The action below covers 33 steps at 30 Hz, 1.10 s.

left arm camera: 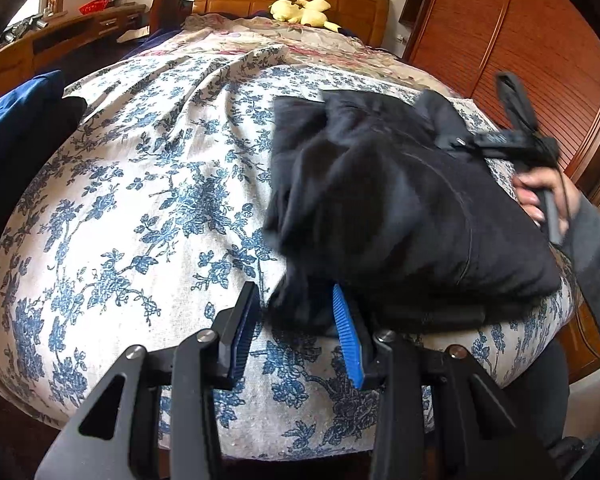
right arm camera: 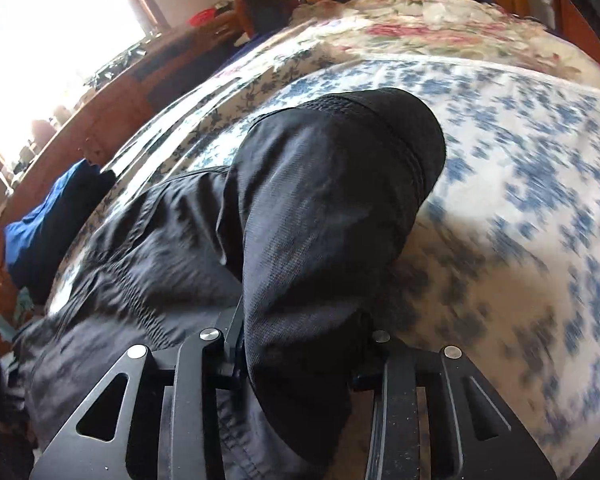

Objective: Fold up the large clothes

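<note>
A black garment [left arm camera: 404, 208] lies bunched on the blue-flowered bedspread [left arm camera: 148, 216], at the bed's right side. My left gripper [left arm camera: 296, 320] is open, its blue-padded fingers [left arm camera: 346, 336] apart at the garment's near left corner; the cloth touches the right finger. My right gripper [left arm camera: 496, 140] shows in the left wrist view at the garment's far right corner, held by a hand. In the right wrist view my right gripper [right arm camera: 300, 344] is shut on a fold of the black garment [right arm camera: 320, 208], which drapes over and hides the fingertips.
A blue and black pile of clothes [left arm camera: 16, 136] sits at the bed's left edge. A yellow plush toy [left arm camera: 300, 10] lies by the wooden headboard. A wooden wardrobe [left arm camera: 520, 40] stands at the right, a desk [left arm camera: 60, 36] at the left.
</note>
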{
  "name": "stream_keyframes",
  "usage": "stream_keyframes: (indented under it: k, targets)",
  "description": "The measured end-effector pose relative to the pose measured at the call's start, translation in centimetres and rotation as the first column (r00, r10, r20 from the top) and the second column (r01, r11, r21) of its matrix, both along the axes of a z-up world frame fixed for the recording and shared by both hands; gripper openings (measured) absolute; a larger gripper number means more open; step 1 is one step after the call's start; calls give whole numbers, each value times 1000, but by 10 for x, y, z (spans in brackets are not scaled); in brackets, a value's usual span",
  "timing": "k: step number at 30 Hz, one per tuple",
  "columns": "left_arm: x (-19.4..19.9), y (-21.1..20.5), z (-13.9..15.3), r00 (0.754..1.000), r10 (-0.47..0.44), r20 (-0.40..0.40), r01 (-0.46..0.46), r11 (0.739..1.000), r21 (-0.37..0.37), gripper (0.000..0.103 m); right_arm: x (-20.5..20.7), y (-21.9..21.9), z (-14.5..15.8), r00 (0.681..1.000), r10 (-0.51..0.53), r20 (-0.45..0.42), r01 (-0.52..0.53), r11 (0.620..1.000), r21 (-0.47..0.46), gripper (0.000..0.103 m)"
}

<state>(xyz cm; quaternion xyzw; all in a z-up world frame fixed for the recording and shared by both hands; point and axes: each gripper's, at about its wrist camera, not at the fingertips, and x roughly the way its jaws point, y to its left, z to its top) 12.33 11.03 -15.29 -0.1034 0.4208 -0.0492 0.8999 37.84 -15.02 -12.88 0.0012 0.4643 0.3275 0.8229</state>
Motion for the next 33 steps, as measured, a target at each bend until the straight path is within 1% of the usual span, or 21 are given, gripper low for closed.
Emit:
stream_keyframes:
  k: [2,6,9,13,16,18,21,24,28,29,30,31,32,33]
  targets:
    - [2,2,-1,1000,1,1,-1,1000,-7,36,-14,-18,0,1000,-19,-2,19,999,-34,34]
    - [8,7,-2,1000,10,8,-10,999,-31,37,-28,-40,-3,998,-58,-13,57,997,-53,36]
    - [13,11,-2,1000,17,13,-16,998,-54,36,-34,-45,-5,997,-78,-10,77,995,-64,38]
    - [17,12,-2,1000,20,18,-18,998,-65,37,-29,-42,-11,994,-109,-17,108,991,-76,42]
    - [20,12,-3,1000,19,18,-18,998,-65,37,-29,-40,-15,993,-120,-12,119,989,-91,49]
    - [22,12,-4,1000,19,15,-18,998,-68,37,-27,-40,-19,992,-126,-13,124,988,-96,57]
    - [23,11,-7,1000,18,9,-17,998,-67,37,-24,-40,-22,991,-136,-21,133,986,-97,64]
    - [26,10,-10,1000,19,1,-19,997,-70,37,-20,-40,-28,989,-141,-50,136,988,-79,66]
    - [27,11,-13,1000,23,0,-23,996,-85,36,-20,-42,-32,985,-151,-78,149,988,-39,66]
    - [27,11,-14,1000,18,4,-18,996,-86,36,-20,-41,-32,986,-148,-83,146,989,-29,61]
    - [27,11,-14,1000,13,5,-12,996,-86,36,-21,-40,-30,986,-141,-88,140,990,-22,54]
    - [28,11,-14,1000,1,9,-1,995,-95,32,-22,-39,-27,986,-143,-85,142,990,-24,50]
    - [28,12,-15,1000,-6,9,7,995,-104,22,-23,-38,-24,986,-145,-84,144,989,-21,43]
    - [27,14,-15,1000,-18,12,19,993,-118,14,-24,-37,-21,986,-146,-80,145,989,-20,40]
